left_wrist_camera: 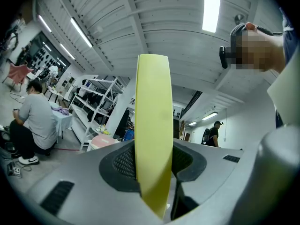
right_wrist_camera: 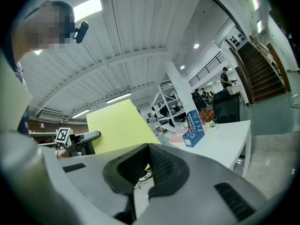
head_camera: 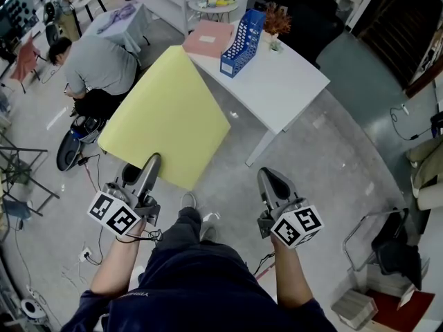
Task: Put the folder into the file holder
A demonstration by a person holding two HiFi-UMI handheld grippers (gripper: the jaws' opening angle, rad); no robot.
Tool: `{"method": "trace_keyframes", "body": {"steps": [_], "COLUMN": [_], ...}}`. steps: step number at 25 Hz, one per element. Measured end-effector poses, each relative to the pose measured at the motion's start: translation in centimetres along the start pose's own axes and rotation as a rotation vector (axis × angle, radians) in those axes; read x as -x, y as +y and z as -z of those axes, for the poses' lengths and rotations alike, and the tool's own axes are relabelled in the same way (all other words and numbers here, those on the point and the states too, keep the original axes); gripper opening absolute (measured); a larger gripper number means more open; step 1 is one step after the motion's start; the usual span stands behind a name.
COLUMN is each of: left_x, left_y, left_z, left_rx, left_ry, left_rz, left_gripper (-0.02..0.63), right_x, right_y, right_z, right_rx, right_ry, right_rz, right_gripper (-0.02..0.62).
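Note:
A large yellow folder (head_camera: 166, 116) hangs in the air in front of me, with my left gripper (head_camera: 149, 166) shut on its near lower edge. In the left gripper view the folder (left_wrist_camera: 153, 135) stands edge-on between the pads of that gripper (left_wrist_camera: 152, 165). The blue file holder (head_camera: 242, 41) stands upright on the white table (head_camera: 284, 92) beyond the folder, next to a flat pink folder (head_camera: 208, 38). My right gripper (head_camera: 271, 178) is held low to the right with its jaws together and nothing in them. From the right gripper view I see the yellow folder (right_wrist_camera: 119, 125) and the file holder (right_wrist_camera: 194, 128).
A person in a grey shirt (head_camera: 97, 64) crouches on the floor at the left. A small potted plant (head_camera: 277, 21) sits behind the file holder. A folding chair (head_camera: 384, 241) stands at the right, and shelves and a round table stand at the back.

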State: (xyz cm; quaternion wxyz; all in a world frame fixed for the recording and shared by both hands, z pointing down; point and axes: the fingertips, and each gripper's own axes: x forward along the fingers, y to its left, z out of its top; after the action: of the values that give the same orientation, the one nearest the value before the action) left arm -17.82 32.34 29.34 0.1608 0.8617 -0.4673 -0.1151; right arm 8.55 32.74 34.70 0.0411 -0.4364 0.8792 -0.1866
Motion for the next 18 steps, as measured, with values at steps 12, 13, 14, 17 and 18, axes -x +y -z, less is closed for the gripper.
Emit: {"method": "trace_keyframes", "body": {"steps": [12, 13, 14, 17, 18], "left_x": [-3.7, -4.1, -4.6, -5.8, -6.3], "left_y": [2.8, 3.2, 3.6, 4.8, 5.2], "left_z": [-0.3, -0.3, -0.3, -0.2, -0.2], "left_rx": [0.01, 0.013, 0.015, 0.022, 0.022], "left_ry": [-0.006, -0.005, -0.003, 0.003, 0.005], "left_rz": [0.004, 0.005, 0.006, 0.008, 0.009], "left_gripper": [0.173, 0.173, 0.173, 0.173, 0.174], "right_x": [-3.1, -3.6, -4.1, -5.6, -6.1], "right_y": [-2.4, -2.7, -3.0, -3.7, -4.0], "right_z": [-0.8, -0.8, -0.8, -0.8, -0.8], "right_rx": [0.006, 0.005, 0.004, 0.001, -0.001], "right_ry": [0.009, 0.012, 0.015, 0.022, 0.024], "right_rz": [0.016, 0.02, 0.022, 0.025, 0.026], "right_gripper": [0.005, 0.005, 0.005, 0.005, 0.005]}}
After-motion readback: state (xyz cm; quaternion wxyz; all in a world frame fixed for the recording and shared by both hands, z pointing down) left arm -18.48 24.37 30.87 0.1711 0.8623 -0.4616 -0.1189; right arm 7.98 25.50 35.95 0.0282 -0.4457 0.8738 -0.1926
